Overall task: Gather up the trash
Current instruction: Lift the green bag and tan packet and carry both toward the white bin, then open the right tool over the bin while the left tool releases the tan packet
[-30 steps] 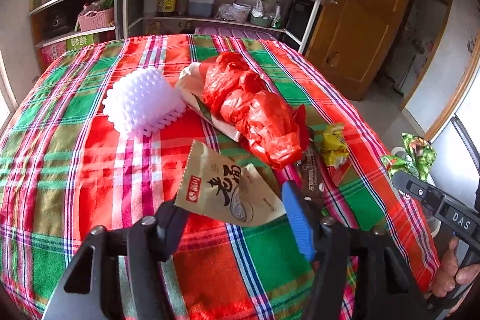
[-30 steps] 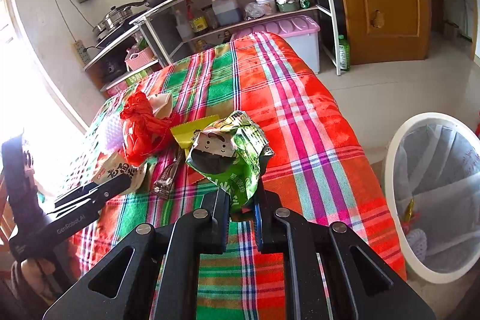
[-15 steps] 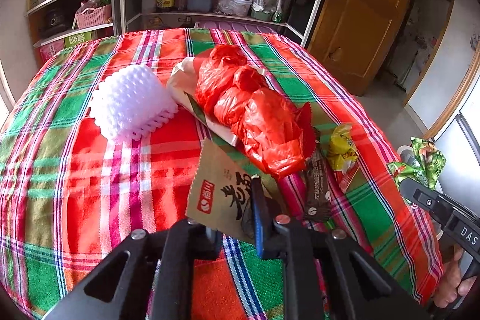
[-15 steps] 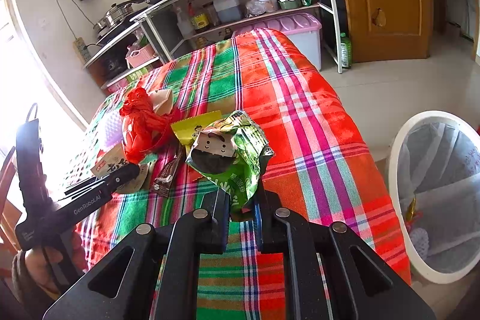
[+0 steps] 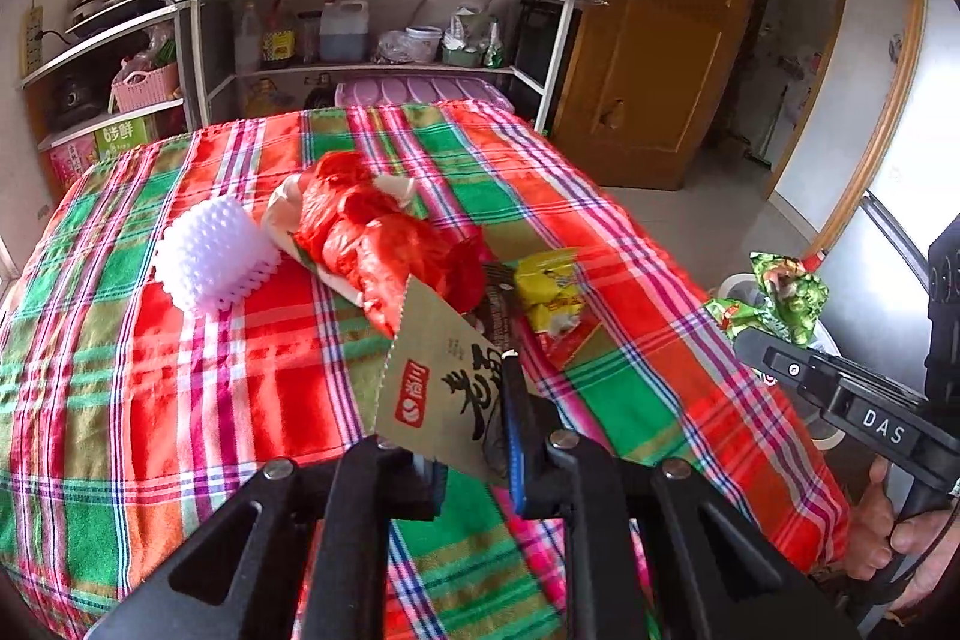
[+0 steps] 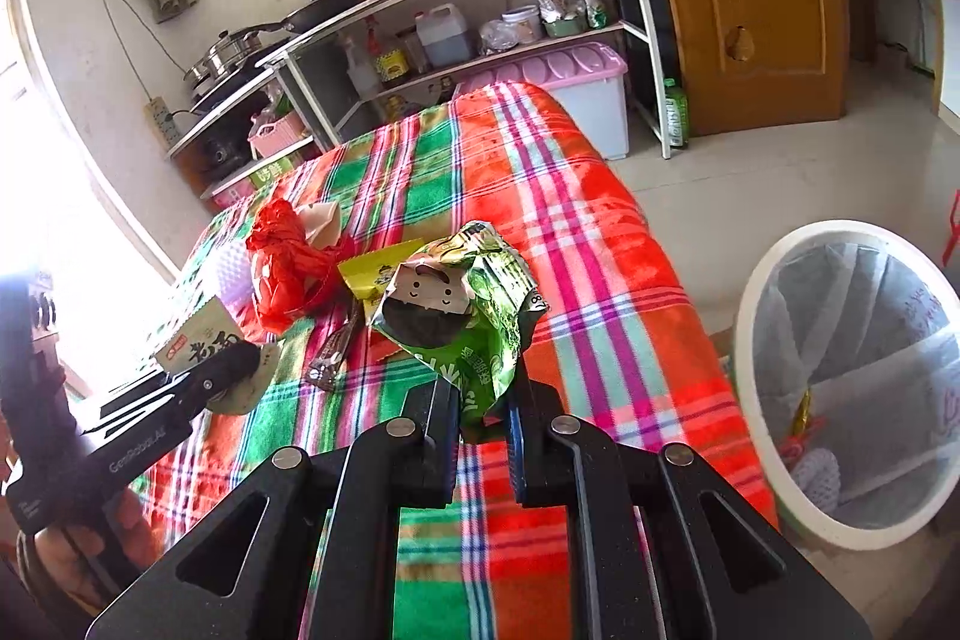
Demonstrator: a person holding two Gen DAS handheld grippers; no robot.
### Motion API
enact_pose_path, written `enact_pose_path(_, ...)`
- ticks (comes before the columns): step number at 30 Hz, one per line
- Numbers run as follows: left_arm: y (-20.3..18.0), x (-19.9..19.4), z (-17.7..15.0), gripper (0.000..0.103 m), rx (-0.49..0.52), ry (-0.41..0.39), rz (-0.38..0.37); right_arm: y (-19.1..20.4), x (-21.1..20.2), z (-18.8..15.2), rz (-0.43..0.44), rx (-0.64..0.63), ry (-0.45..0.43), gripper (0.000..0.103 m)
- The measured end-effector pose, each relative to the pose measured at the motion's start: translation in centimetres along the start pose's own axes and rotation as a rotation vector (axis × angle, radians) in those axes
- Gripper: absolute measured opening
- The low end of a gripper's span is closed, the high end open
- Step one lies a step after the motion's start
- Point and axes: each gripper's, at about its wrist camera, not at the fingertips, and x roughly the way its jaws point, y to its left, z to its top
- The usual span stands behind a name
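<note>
Your left claw (image 5: 474,436), spread a second ago, now pinches the brown packet (image 5: 441,388) lifted off the table (image 5: 198,400); right claw (image 6: 480,421) grips the green wrapper (image 6: 474,316) near the bin (image 6: 756,316).

2 close wrist views, shared tablecloth (image 5: 180,400)

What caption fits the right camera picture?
Right gripper holding a green snack bag above the checked tablecloth, white bin waiting nearby.

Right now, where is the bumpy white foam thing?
The white foam net sits on the plaid tablecloth, on the left in the left wrist view, just left of the red plastic bag.
</note>
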Motion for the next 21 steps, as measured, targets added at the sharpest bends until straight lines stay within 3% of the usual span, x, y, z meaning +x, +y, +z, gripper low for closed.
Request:
enact_pose_path(9,-6.6,0.2,1.6,0.016,0.127,-0.024,-0.088,-3.7,-4.4,-0.1,-0.083,0.051,-0.064,0.013)
enact_pose_path(21,-16.1,3.5,2.8,0.016,0.264,0.019,-0.197,-10.3,-9.2,-0.7,-0.235,0.134,-0.113,0.013)
